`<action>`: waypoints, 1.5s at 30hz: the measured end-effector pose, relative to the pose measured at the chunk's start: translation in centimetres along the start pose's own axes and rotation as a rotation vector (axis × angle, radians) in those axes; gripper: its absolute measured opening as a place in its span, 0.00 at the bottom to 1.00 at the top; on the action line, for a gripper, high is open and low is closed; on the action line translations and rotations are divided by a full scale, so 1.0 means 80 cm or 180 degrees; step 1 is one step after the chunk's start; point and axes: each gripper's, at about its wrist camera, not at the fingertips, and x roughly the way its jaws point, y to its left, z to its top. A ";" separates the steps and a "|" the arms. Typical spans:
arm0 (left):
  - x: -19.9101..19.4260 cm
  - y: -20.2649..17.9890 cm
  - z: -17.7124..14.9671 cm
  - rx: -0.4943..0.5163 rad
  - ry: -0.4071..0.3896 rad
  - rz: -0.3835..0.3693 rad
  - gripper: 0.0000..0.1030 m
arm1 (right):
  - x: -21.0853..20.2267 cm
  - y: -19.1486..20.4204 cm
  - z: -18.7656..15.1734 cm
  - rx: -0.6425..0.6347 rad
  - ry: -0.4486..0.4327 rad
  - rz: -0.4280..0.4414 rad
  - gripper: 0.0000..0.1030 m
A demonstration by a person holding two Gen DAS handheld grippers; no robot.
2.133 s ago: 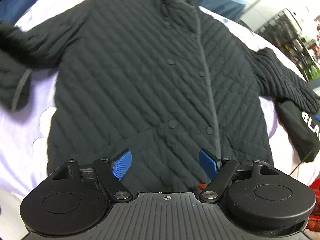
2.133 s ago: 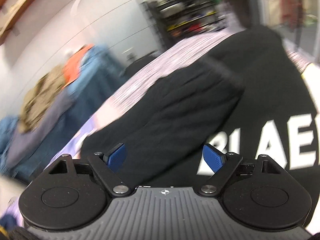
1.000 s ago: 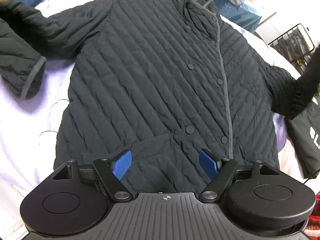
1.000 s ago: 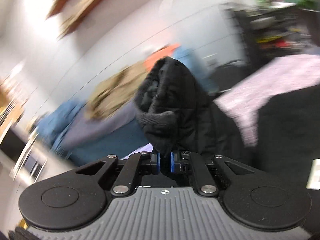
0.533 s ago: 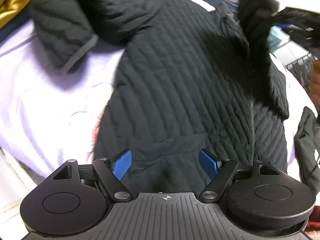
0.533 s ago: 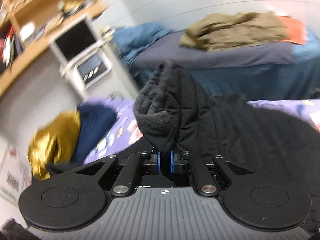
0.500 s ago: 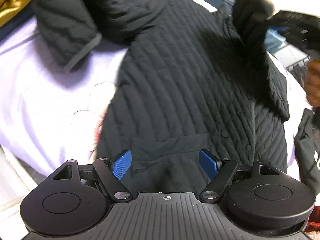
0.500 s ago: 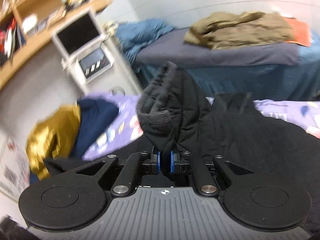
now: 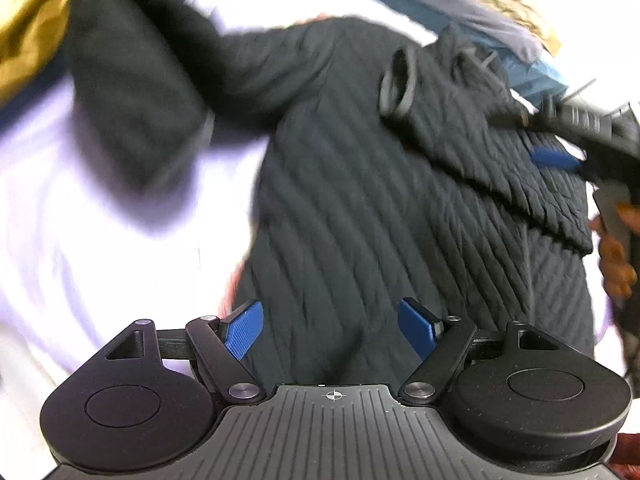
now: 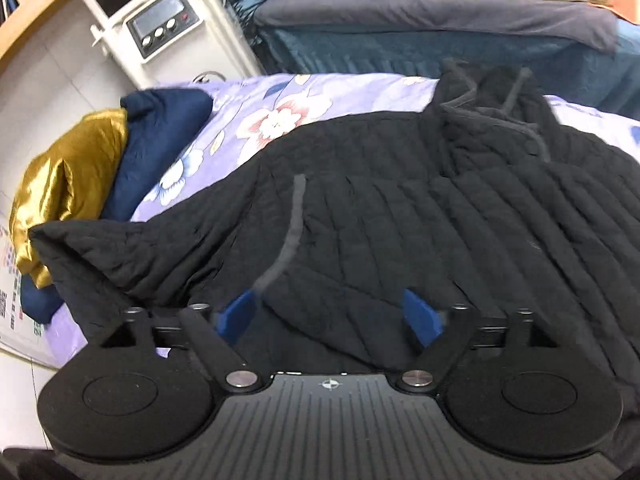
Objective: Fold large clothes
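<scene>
A black quilted jacket (image 9: 360, 220) lies face up on the bed, also filling the right wrist view (image 10: 440, 220). Its one sleeve (image 9: 480, 152) is folded across the chest, cuff (image 9: 396, 84) pointing toward the collar. My right gripper (image 10: 330, 314) hovers over that sleeve with its jaws opening; the fabric lies between the fingers but the pads do not press it. One blue pad (image 9: 554, 159) of it shows in the left wrist view. My left gripper (image 9: 330, 326) stands open above the jacket's hem, holding nothing. The other sleeve (image 9: 132, 92) stays spread out to the side.
The purple floral sheet (image 10: 280, 116) covers the bed. A gold garment (image 10: 60, 184) and a navy one (image 10: 160, 132) are piled at its far corner. Behind stand a second bed (image 10: 400, 40) with clothes and a white stand (image 10: 160, 28). A person's hand (image 9: 616, 256) grips the right tool.
The right gripper swung over the jacket with the sleeve, came down and opened, dropping the sleeve across the chest. The left gripper drifted sideways, still open.
</scene>
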 end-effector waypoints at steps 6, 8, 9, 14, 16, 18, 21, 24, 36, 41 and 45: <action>0.023 -0.065 0.038 0.0901 -0.0256 0.0200 1.00 | -0.026 -0.057 -0.030 0.0085 0.0107 -0.0989 0.98; 0.040 -0.081 0.044 0.0959 -0.0256 0.0148 1.00 | -0.030 -0.079 -0.048 0.0158 0.0255 -0.1224 0.98; 0.047 -0.089 0.046 0.0988 -0.0265 0.0131 1.00 | -0.035 -0.089 -0.059 0.0208 0.0273 -0.1300 0.98; 0.057 -0.136 0.080 0.1363 -0.0825 -0.0009 1.00 | -0.049 -0.121 -0.099 0.0421 0.0318 -0.1453 0.99; 0.067 -0.153 0.103 0.1476 -0.0942 -0.0156 1.00 | -0.065 -0.122 -0.098 0.0476 0.0048 -0.1413 0.99; 0.091 -0.166 0.124 0.1481 -0.0821 -0.0194 1.00 | -0.075 -0.126 -0.089 0.0487 -0.0135 -0.1339 0.99; 0.149 -0.172 0.152 0.1282 -0.0267 0.0032 1.00 | -0.066 -0.142 -0.068 0.0498 -0.0126 -0.1269 1.00; 0.191 -0.164 0.159 0.1080 0.0130 0.0118 1.00 | -0.043 -0.165 -0.056 0.0623 0.0127 -0.1271 1.00; 0.220 -0.151 0.164 0.0917 0.0283 0.0010 1.00 | 0.013 -0.184 -0.057 0.0760 0.0605 -0.1316 1.00; 0.220 -0.153 0.166 0.0925 0.0270 0.0046 1.00 | 0.020 -0.191 -0.060 0.0736 0.0549 -0.1291 1.00; 0.220 -0.158 0.163 0.0947 0.0247 0.0068 1.00 | 0.017 -0.189 -0.065 0.0734 0.0600 -0.1319 1.00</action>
